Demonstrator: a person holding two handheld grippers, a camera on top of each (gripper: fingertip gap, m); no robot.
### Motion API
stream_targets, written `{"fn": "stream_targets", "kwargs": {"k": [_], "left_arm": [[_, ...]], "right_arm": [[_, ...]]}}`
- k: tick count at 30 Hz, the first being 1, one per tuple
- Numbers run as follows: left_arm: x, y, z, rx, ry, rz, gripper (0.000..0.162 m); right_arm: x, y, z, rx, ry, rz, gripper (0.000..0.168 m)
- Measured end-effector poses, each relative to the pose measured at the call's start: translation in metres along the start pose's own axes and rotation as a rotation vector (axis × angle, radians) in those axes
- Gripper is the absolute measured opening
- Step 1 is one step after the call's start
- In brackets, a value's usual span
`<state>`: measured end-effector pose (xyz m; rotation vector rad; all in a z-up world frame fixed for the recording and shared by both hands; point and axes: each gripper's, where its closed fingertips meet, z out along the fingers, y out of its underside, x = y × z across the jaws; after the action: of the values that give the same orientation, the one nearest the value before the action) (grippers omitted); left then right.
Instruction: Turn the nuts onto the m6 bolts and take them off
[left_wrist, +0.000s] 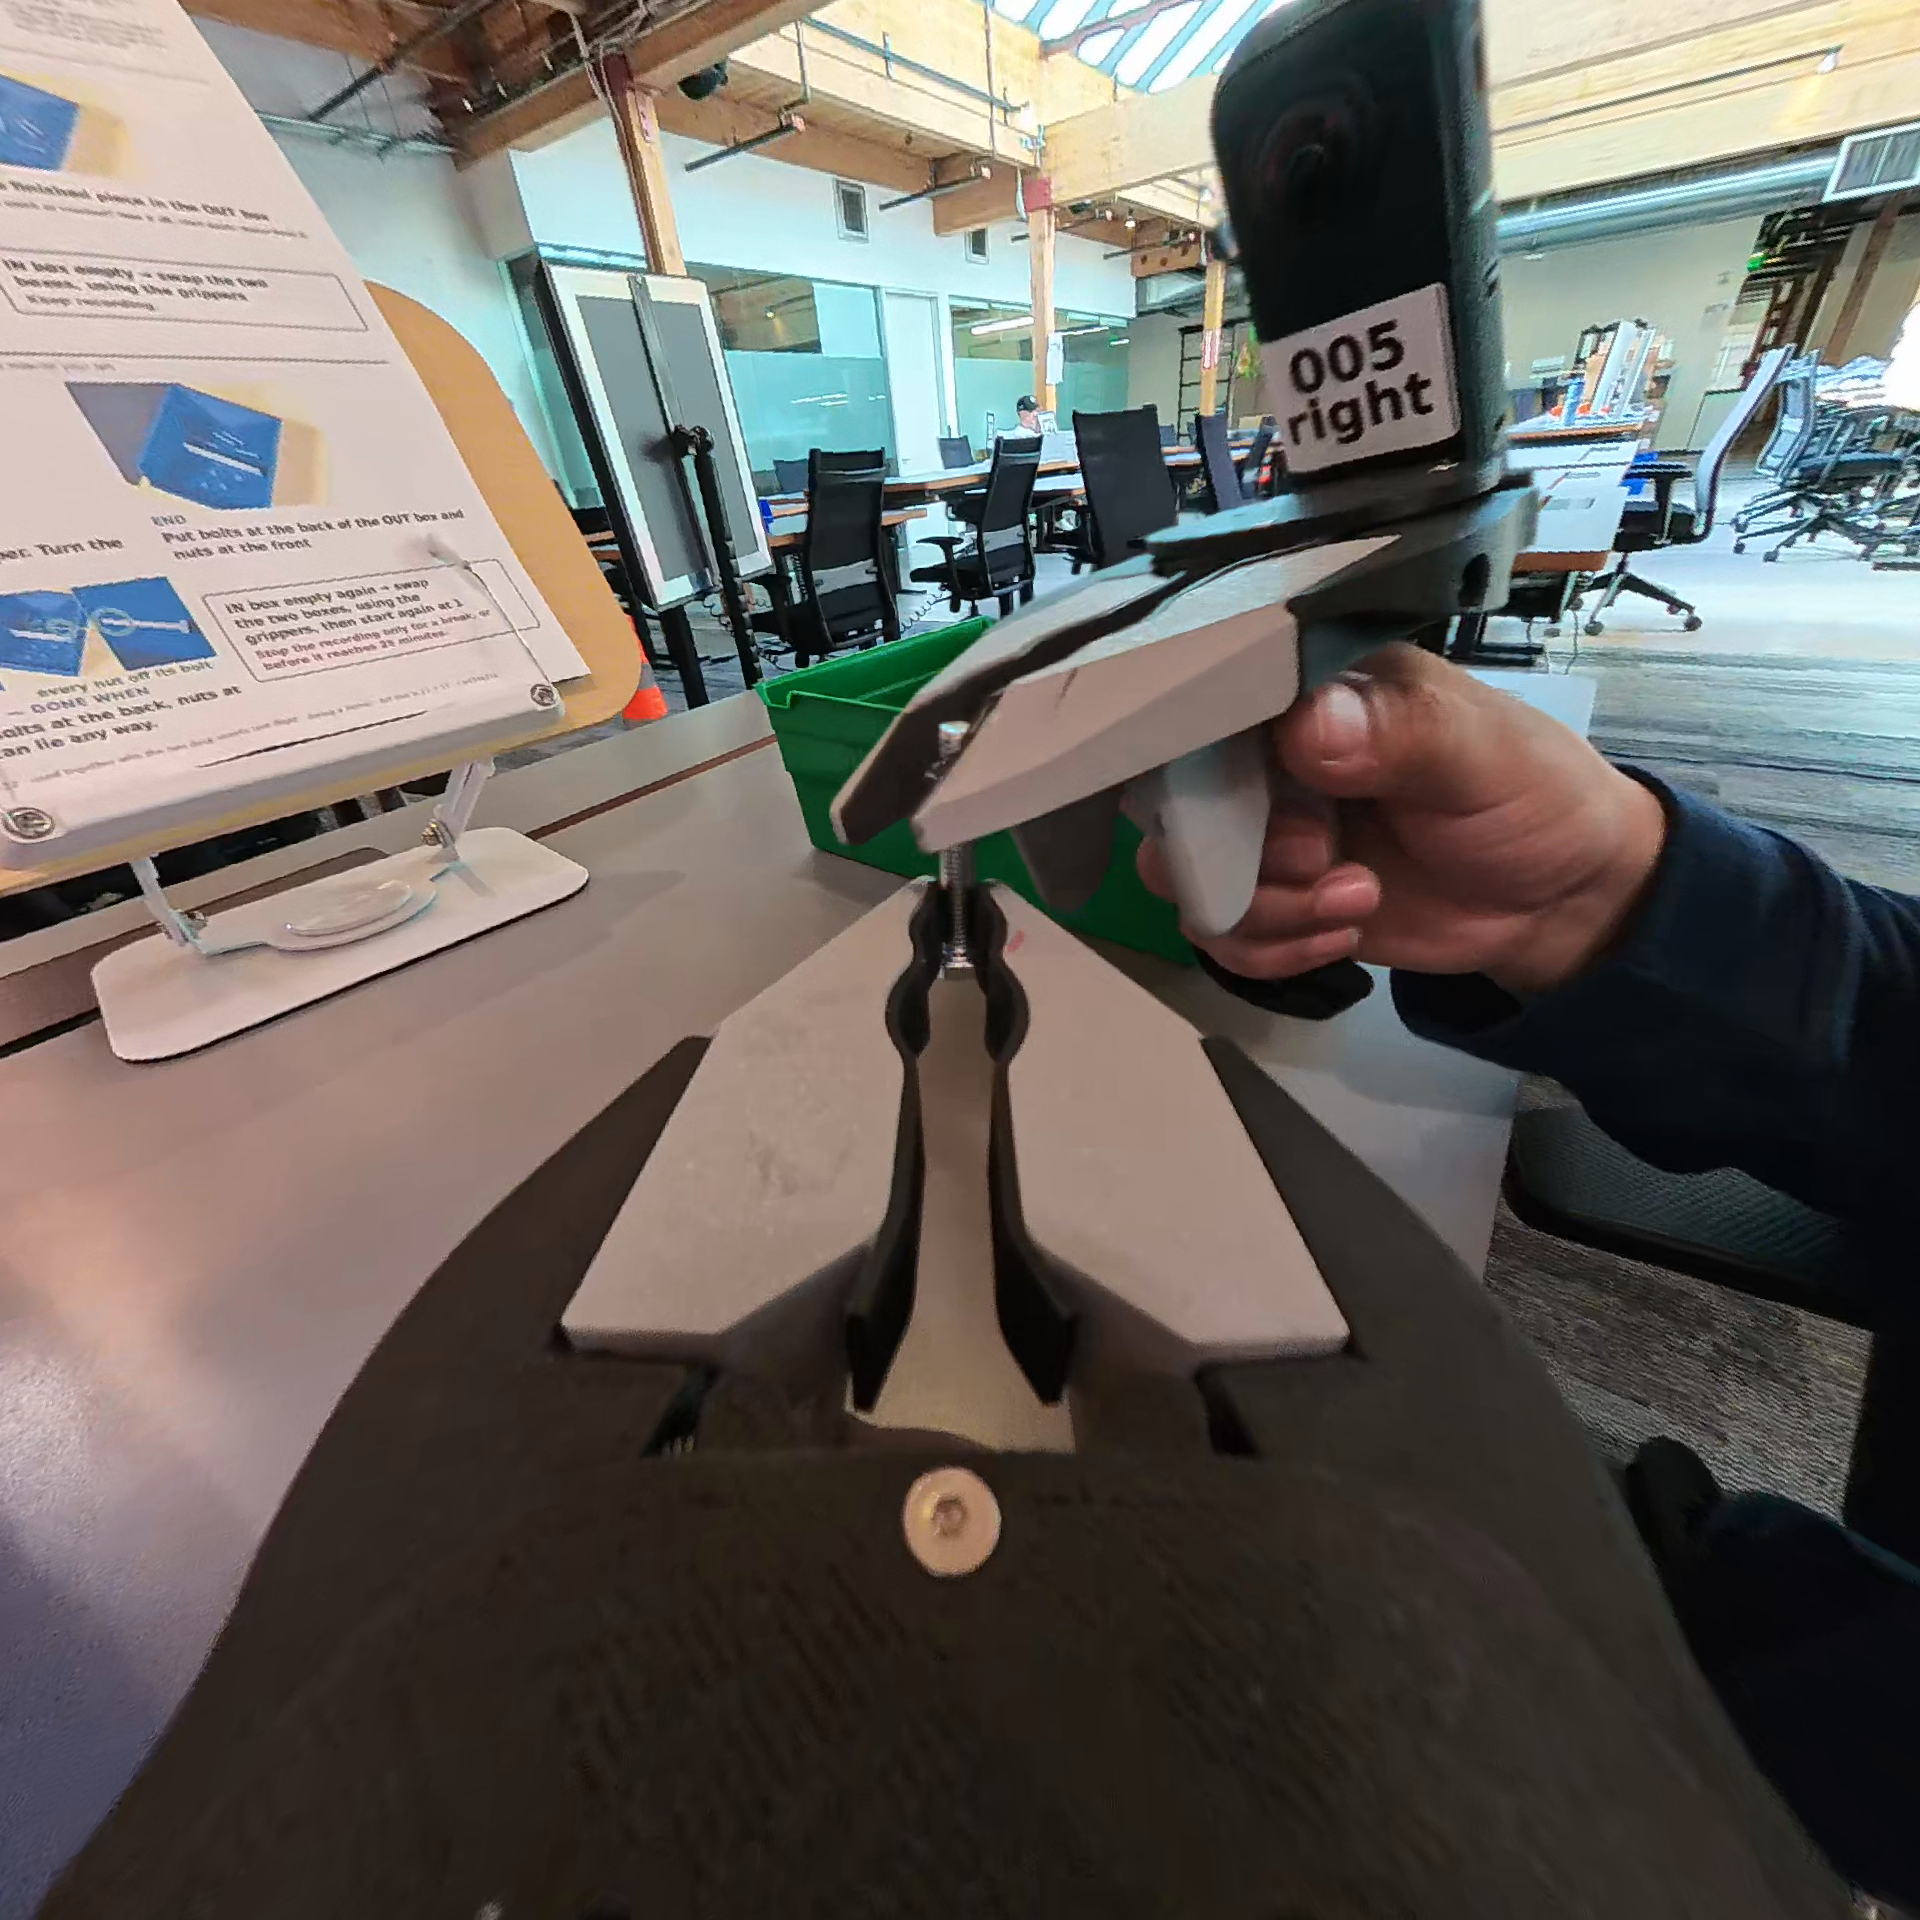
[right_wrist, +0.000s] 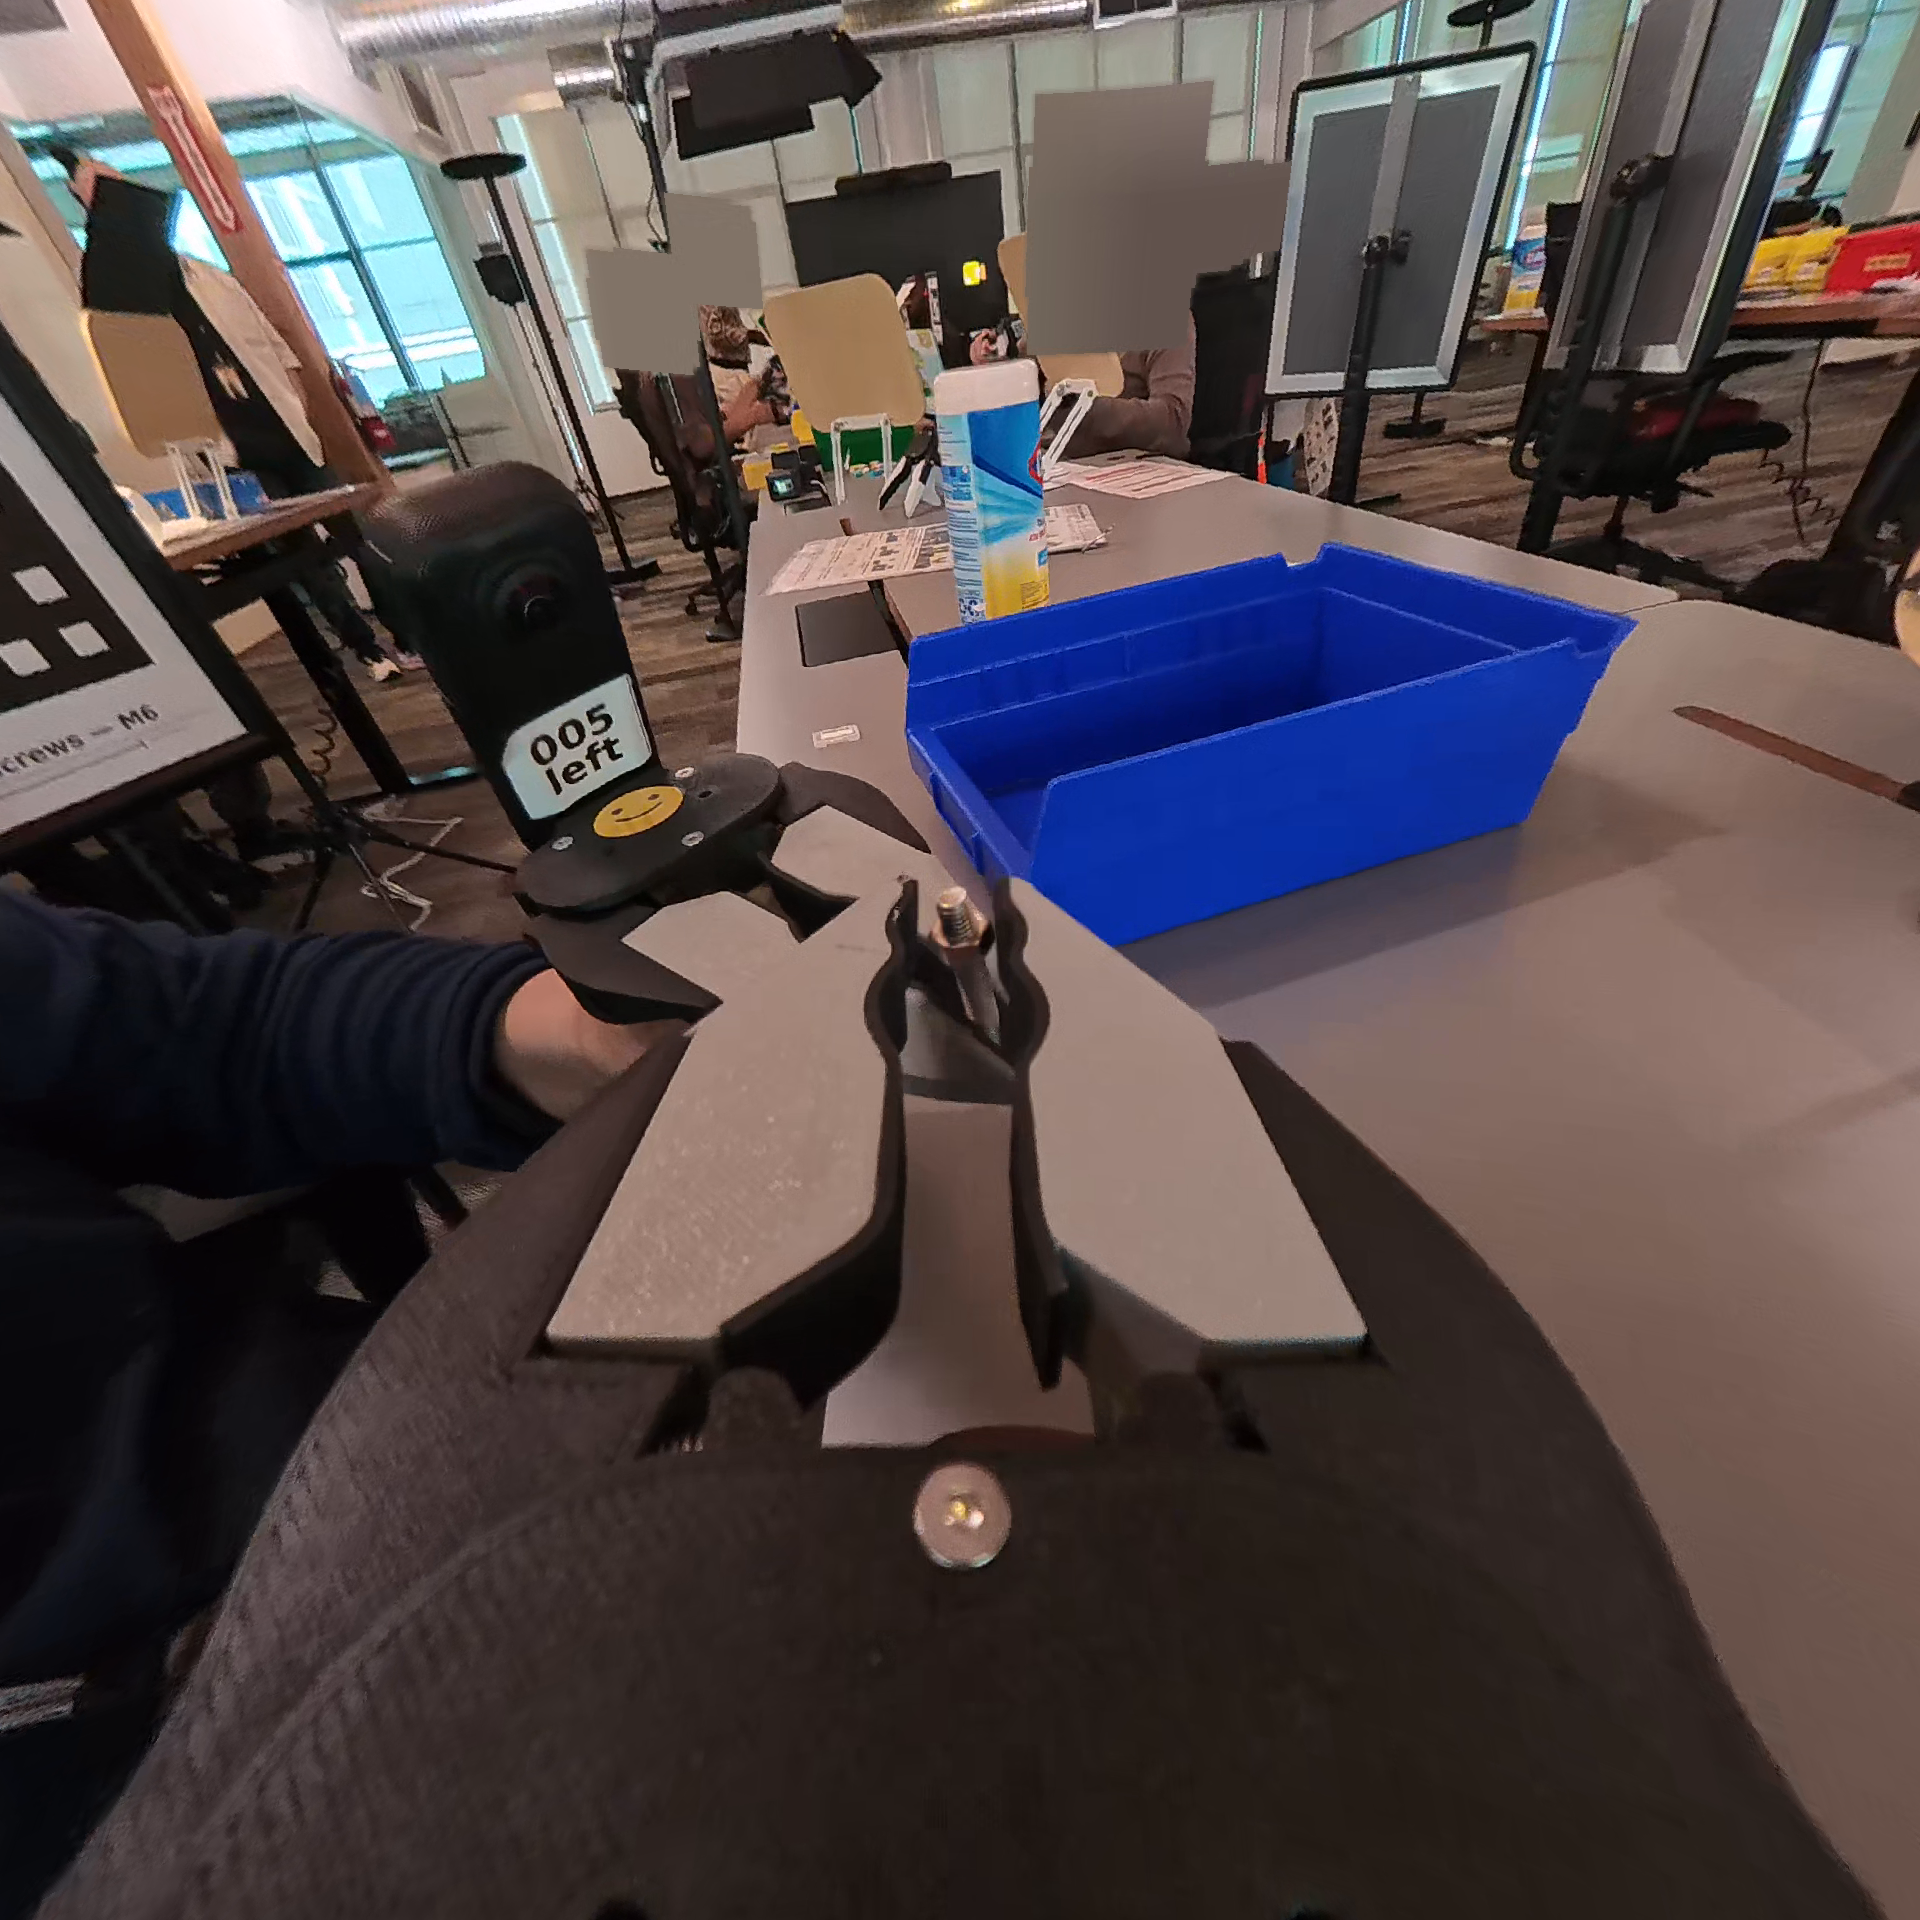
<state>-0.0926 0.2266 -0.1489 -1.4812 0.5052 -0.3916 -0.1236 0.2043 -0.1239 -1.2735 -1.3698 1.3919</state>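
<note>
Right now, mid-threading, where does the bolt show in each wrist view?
Left wrist view: the bolt stands upright at picture centre, its lower end in the left gripper, its upper end in the right gripper.
Right wrist view: the bolt sits just above centre between the right gripper's tips, its threaded end up.
Shared landmark: the grey table.

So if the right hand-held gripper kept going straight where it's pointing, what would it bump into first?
Probably the blue bin. The right hand-held gripper, shut on the bolt, points across the grey table toward the bin's near corner, though depth is hard to judge, so it might just pass beside it.
</note>
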Motion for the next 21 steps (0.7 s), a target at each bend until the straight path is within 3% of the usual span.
{"fn": "stream_targets", "kwargs": {"k": [4,9,14,19,21], "left_arm": [[0.000,0.002,0.000,-0.024,-0.003,-0.010,0.003],[0.005,0.007,0.002,-0.066,0.011,-0.013,0.003],[0.007,-0.001,-0.001,-0.045,0.008,-0.010,0.003],[-0.010,-0.007,-0.010,-0.032,-0.031,-0.028,0.003],[-0.013,-0.007,-0.010,-0.029,-0.033,-0.037,0.003]], "right_arm": [[0.014,-0.011,-0.017,0.016,0.099,-0.089,0.025],[0.004,-0.007,-0.013,-0.009,0.065,-0.112,0.037],[0.011,0.004,-0.004,-0.054,0.121,-0.153,0.031],[0.020,-0.006,-0.023,-0.031,0.155,-0.168,0.020],[0.019,-0.008,-0.025,-0.016,0.132,-0.139,0.023]]}}
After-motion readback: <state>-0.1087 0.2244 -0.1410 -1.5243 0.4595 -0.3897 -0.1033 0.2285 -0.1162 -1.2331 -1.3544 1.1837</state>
